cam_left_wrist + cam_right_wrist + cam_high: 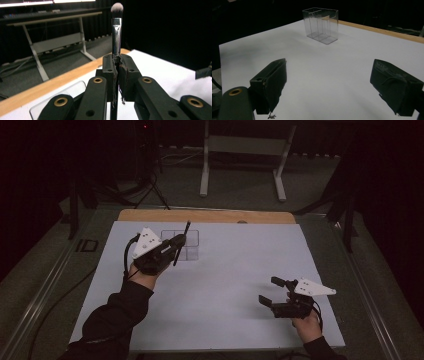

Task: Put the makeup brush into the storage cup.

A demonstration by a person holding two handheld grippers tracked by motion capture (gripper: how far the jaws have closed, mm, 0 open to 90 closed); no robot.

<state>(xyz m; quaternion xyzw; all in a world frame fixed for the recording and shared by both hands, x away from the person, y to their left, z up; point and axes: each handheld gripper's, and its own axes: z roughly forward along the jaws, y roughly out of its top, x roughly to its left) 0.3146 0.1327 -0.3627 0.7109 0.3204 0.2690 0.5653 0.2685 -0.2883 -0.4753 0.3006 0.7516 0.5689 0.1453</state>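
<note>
Clamped in my left gripper [117, 72], the brush [116, 30] stands bristles-up above the clear organizer [186, 245], so next I must lower it into a compartment, while my right gripper [272, 292] hangs open.

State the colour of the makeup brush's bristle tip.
Whitish-grey on the makeup brush, clearest in the left gripper view.

A white table top [225, 285] (a wooden strip along its far edge) carries a clear compartmented organizer [321, 25], standing upright.
</note>
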